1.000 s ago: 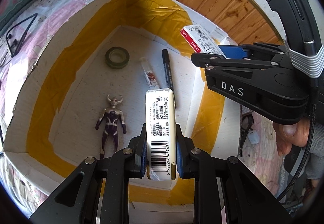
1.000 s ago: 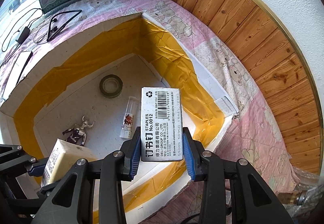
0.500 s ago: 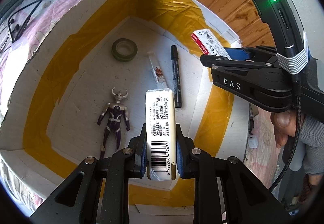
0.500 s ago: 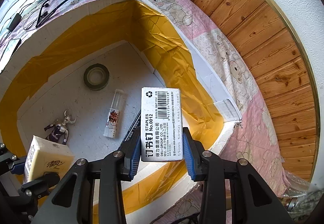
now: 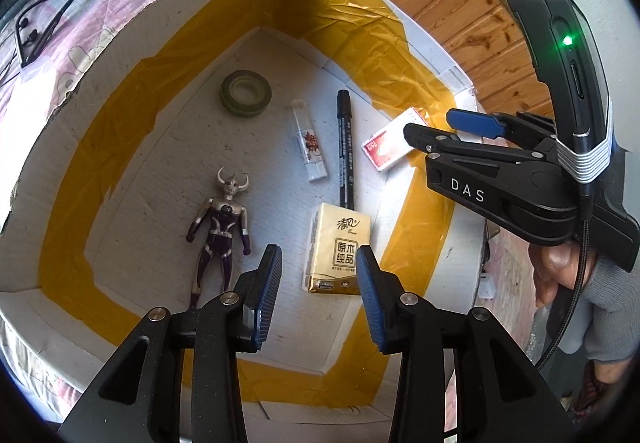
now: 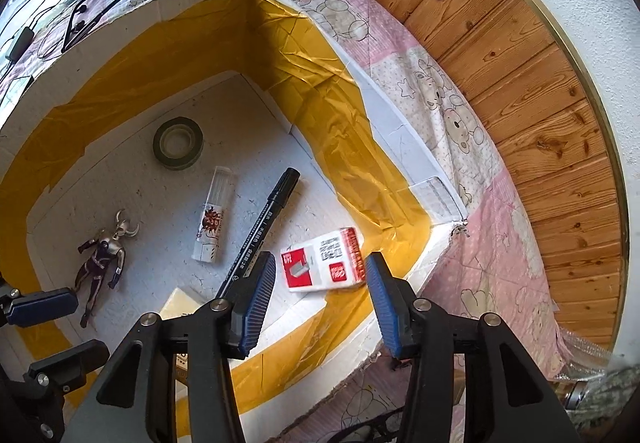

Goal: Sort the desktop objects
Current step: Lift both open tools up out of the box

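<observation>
Both packs have dropped from the opening, empty jaws of the left gripper (image 5: pixel 318 297) and right gripper (image 6: pixel 320 301) into the white foam box (image 5: pixel 120 55): one yellow tissue pack (image 5: pixel 338 247), one red-and-white staple box (image 6: pixel 322 259), beside one black marker (image 5: pixel 346 153); farther, one green tape roll (image 5: pixel 245 93).

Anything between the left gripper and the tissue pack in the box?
Nothing visible. The left gripper hangs over the yellow tissue pack lying on the white box floor, jaws opening with only air between pads and pack.
</observation>
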A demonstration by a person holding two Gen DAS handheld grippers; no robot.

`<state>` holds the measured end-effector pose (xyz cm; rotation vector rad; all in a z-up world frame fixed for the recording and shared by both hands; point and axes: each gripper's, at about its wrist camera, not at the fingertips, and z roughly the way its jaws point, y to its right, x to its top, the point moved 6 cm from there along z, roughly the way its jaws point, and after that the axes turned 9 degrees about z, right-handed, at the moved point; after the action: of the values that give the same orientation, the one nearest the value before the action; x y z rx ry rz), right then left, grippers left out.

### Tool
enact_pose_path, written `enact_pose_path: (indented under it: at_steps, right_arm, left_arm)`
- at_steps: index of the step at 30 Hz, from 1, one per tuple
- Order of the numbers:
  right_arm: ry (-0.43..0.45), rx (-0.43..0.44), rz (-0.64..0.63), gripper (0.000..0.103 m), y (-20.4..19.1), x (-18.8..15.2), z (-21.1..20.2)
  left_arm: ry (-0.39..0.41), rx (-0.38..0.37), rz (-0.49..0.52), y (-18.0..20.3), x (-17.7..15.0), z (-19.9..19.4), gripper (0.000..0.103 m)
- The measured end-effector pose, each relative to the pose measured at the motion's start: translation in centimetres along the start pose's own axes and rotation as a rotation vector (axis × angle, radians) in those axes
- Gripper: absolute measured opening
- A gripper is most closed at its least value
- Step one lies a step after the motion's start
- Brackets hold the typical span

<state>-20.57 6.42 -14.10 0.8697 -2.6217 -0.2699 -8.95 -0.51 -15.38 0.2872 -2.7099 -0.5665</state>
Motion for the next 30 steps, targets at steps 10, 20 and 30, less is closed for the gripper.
enact_pose_path:
  at_steps: [10,20,30]
  right_arm:
    - [0.013,-0.005,-0.008,0.049,0.1,-0.5,-2.4]
    - [0.017,0.006,-0.018,0.05,-0.3,-1.7,-4.6]
    - [0.032,0.023,-0.037,0.054,-1.2,-3.8,-6.9]
  left_arm:
    - [0.034,0.004,0.014,0.1,0.4,-1.0,0.041]
    - [0.085,0.009,0.049,0.7,0.4,-2.4,0.041]
    - [0.142,0.034,0.083,1.0,0.0,-3.9,0.041]
